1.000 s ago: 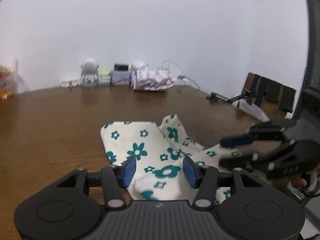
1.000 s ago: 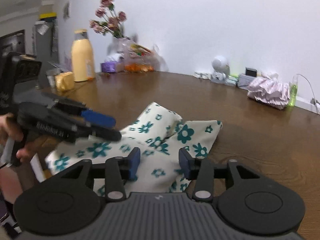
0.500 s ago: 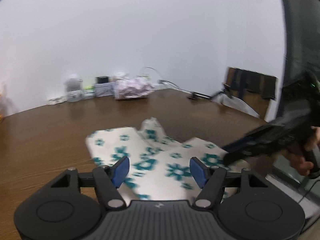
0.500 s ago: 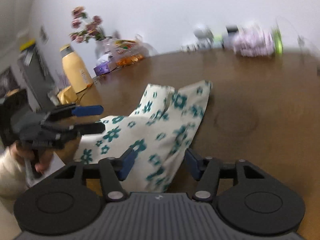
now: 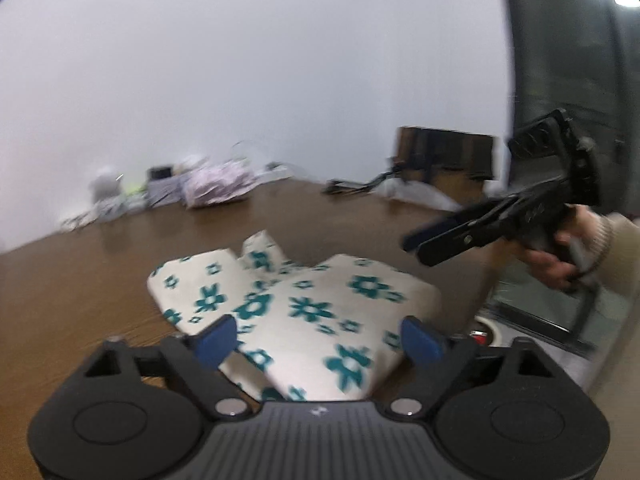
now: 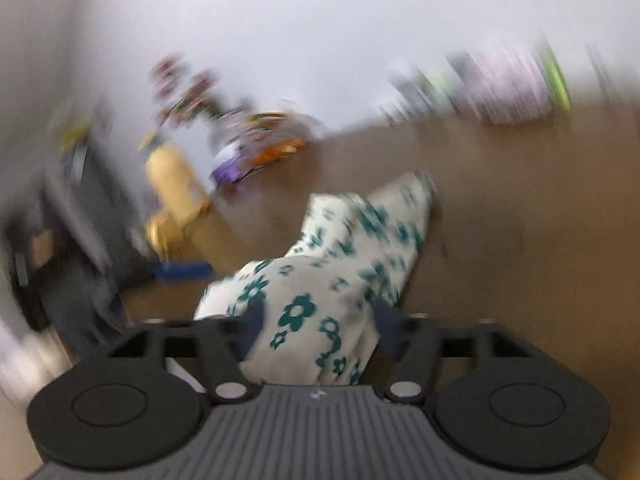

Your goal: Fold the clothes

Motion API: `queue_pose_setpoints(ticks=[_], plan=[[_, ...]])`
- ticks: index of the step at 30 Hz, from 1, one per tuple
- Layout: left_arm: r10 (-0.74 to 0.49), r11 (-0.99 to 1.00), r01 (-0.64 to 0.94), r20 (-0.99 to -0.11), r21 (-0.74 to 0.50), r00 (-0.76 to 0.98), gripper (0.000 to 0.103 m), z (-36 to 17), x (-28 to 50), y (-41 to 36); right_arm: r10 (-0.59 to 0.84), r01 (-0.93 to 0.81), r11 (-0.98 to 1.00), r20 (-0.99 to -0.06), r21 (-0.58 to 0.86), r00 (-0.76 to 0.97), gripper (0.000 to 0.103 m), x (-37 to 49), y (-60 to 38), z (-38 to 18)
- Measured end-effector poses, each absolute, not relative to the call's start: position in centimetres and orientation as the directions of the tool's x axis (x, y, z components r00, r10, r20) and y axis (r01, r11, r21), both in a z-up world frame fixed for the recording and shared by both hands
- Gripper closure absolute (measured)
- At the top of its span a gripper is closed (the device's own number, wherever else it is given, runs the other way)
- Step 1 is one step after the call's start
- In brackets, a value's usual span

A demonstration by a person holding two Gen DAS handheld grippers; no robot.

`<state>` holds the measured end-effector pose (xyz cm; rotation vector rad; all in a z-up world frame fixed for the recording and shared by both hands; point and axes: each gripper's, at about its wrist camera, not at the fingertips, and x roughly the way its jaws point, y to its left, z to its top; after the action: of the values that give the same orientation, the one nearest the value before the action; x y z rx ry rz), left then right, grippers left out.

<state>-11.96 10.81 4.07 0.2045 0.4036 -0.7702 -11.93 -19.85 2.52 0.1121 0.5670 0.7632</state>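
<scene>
Black gripper bodies, blue fingers, beige ribbed sleeve

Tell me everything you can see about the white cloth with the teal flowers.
The floral cloth is a soft white fabric printed with teal flowers, large and small. It lies on the brown wooden table, partly folded: layers overlap, one flap pokes up at the far side, and its near end runs toward the table's edge. The left gripper is above its near end, jaws wide apart, not pinching it. The right gripper is off to the side, clear of it. Both views are blurred, so seams cannot be made out.
</scene>
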Motion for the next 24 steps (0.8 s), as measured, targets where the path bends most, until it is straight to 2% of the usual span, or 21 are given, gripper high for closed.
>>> queue_pose_setpoints(ticks=[1, 2, 5, 8, 9, 10, 12, 13, 15, 16, 19, 24], plan=[[-0.619, 0.706, 0.707, -0.444, 0.045, 0.647, 0.013, 3.7, -12.1, 10.7, 0.677, -0.673, 0.712, -0.451, 0.201, 0.582, 0.035, -12.8, -19.0, 2.9], [-0.593, 0.717, 0.695, -0.473, 0.058, 0.652, 0.013, 3.2, -12.1, 10.3, 0.669, -0.687, 0.708, -0.468, 0.166, 0.577, 0.036, -13.0, -18.3, 2.7], [-0.473, 0.769, 0.628, -0.555, 0.119, 0.684, 0.017, 1.6, -12.1, 9.4, 0.635, -0.685, 0.716, -0.535, 0.135, 0.557, 0.04, -12.7, -17.1, 1.3], [-0.501, 0.791, 0.612, -0.547, 0.025, 0.67, 0.027, 1.0, -12.6, 10.2, 0.617, -0.681, 0.72, -0.573, 0.134, 0.54, 0.04, -13.3, -17.4, -0.2], [-0.518, 0.787, 0.617, -0.547, -0.004, 0.657, 0.043, 0.8, -12.5, 10.2, 0.625, -0.681, 0.716, -0.572, 0.151, 0.53, 0.04, -13.5, -17.6, -0.5], [-0.537, 0.779, 0.626, -0.549, -0.031, 0.641, 0.065, 0.6, -12.3, 10.0, 0.626, -0.682, 0.716, -0.565, 0.145, 0.537, 0.041, -13.5, -17.5, -0.7], [-0.522, 0.775, 0.631, -0.554, 0.009, 0.649, 0.076, 0.4, -12.1, 9.1, 0.615, -0.687, 0.72, -0.547, 0.095, 0.568, 0.043, -13.7, -16.9, -1.0], [-0.521, 0.774, 0.633, -0.558, 0.009, 0.645, 0.08, 0.4, -11.9, 9.1, 0.604, -0.692, 0.72, -0.54, 0.053, 0.586, 0.059, -13.8, -16.6, -1.2], [-0.529, 0.771, 0.636, -0.569, -0.012, 0.63, 0.087, 0.5, -11.4, 9.2, 0.604, -0.711, 0.703, -0.535, 0.01, 0.59, 0.076, -14.2, -16.3, -1.4], [-0.543, 0.764, 0.644, -0.577, -0.037, 0.61, 0.089, 0.8, -11.6, 9.5, 0.612, -0.716, 0.698, -0.535, 0.019, 0.582, 0.081, -14.2, -16.4, -1.3], [-0.604, 0.726, 0.675, -0.588, -0.129, 0.537, 0.091, 1.7, -12.5, 10.3, 0.662, -0.732, 0.673, -0.531, 0.111, 0.529, 0.084, -14.5, -17.6, -0.5], [-0.703, 0.67, 0.719, -0.468, -0.186, 0.535, 0.091, 6.0, -14.8, 11.7, 0.779, -0.7, 0.609, -0.449, 0.372, 0.438, 0.085, -14.9, -21.1, 2.5]])
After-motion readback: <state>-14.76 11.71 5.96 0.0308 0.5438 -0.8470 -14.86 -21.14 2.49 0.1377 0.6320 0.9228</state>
